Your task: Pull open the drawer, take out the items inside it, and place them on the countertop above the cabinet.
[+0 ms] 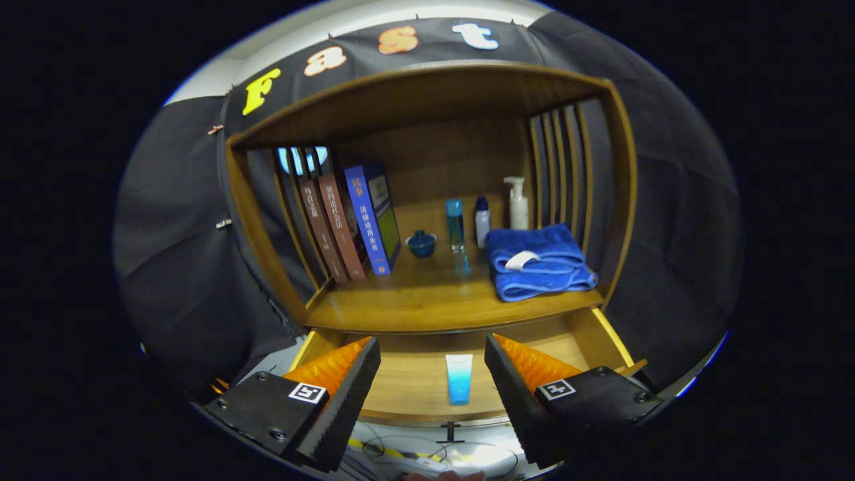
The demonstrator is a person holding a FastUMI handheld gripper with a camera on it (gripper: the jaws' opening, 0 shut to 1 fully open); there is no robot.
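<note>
My jaws [433,374] stand wide apart, gripping nothing, their inner faces ridged like saw teeth. Between them, lying flat on the smooth wooden floor of the pulled-open drawer [604,334], is a small tube [459,378], pale at its far end and shading to clear blue at the near end, touching neither jaw. The drawer is a shallow wooden box with a lighter rim, and I see nothing else in it. Above it runs the desk [414,304], a polished brown board inside an open cabinet with slatted sides. On it, beyond my jaws, stand three leaning books [347,224], a small round dark-blue lidded cup [421,243], a slim blue bottle [455,227], a small white bottle [482,222], a pump bottle [518,202] and a folded, plush blue towel [538,262].
</note>
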